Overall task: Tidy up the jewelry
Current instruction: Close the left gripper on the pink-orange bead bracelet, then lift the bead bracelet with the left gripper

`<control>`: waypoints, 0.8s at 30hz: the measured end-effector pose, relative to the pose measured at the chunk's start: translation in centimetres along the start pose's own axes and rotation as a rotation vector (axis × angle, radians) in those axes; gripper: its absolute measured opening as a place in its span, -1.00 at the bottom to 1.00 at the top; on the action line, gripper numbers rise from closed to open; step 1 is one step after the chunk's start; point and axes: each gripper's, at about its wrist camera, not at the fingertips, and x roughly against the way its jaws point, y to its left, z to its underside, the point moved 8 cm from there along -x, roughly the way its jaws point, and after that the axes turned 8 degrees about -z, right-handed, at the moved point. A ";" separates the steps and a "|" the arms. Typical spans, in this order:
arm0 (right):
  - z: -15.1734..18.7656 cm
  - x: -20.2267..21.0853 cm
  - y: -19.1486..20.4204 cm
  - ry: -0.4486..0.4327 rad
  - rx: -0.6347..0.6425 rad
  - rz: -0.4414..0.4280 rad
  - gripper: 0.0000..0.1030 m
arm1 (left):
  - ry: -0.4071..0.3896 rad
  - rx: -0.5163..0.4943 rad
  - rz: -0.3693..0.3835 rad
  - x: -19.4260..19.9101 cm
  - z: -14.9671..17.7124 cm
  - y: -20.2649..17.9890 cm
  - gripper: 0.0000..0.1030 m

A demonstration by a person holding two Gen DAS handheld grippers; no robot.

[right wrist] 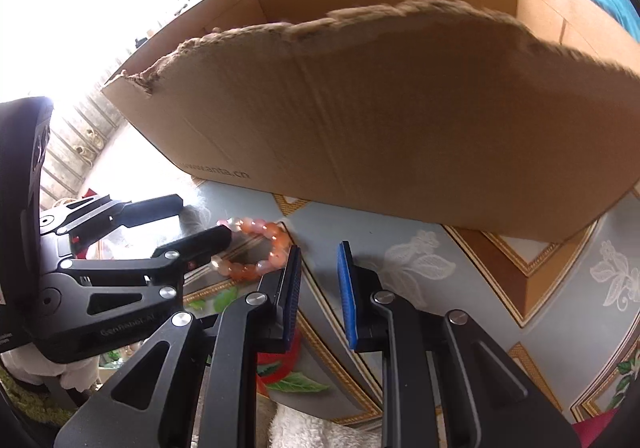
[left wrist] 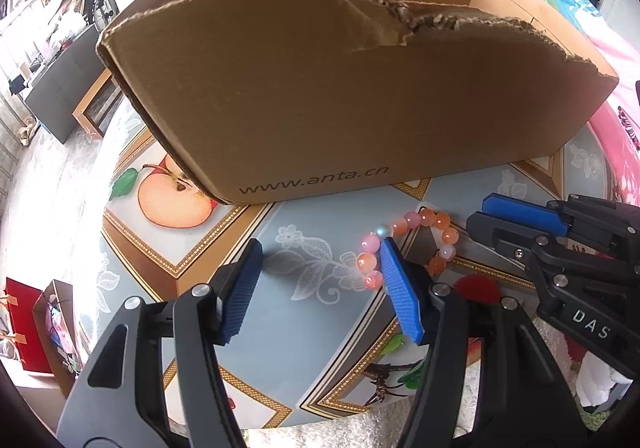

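A bracelet (left wrist: 442, 226) of orange and pink beads lies on the patterned tablecloth (left wrist: 300, 232), just in front of a torn cardboard box (left wrist: 340, 108). My left gripper (left wrist: 320, 248) is open and empty; its right fingertip (left wrist: 390, 260) stands over the inside of the bead ring, contact unclear. In the right wrist view the bracelet (right wrist: 256, 248) lies left of my right gripper (right wrist: 320, 248), whose blue pads stand a narrow gap apart with nothing between them. Its left finger is beside the beads. The left gripper (right wrist: 204, 216) reaches in from the left.
The box (right wrist: 400, 128) marked www.anta.cn takes up the far side of the table, its near wall ragged on top. My right gripper (left wrist: 480, 210) enters from the right. Red gift bags (left wrist: 24, 328) and a dark cabinet (left wrist: 60, 96) stand off the table's left.
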 end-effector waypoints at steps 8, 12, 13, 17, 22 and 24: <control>-0.4 1.8 -0.4 -0.060 -0.039 -0.053 -0.64 | -0.046 -0.017 0.060 1.3 0.3 -0.8 0.11; -0.8 1.4 0.4 -0.046 -0.008 -0.082 -0.63 | -0.066 -0.065 0.081 1.8 0.6 -1.8 -0.20; -0.8 1.1 0.6 -0.036 0.001 -0.088 -0.63 | -0.065 -0.073 0.089 1.9 0.7 -2.0 -0.35; -1.0 -0.4 1.4 0.002 0.046 -0.087 -0.63 | -0.061 -0.109 0.098 1.9 0.9 -3.1 -0.60; -1.0 -1.5 2.0 0.036 0.072 -0.085 -0.63 | -0.077 -0.139 0.085 2.2 0.7 -4.1 -0.70; -1.1 -1.8 2.4 0.038 0.087 -0.079 -0.64 | -0.083 -0.138 0.089 2.3 0.6 -4.3 -0.81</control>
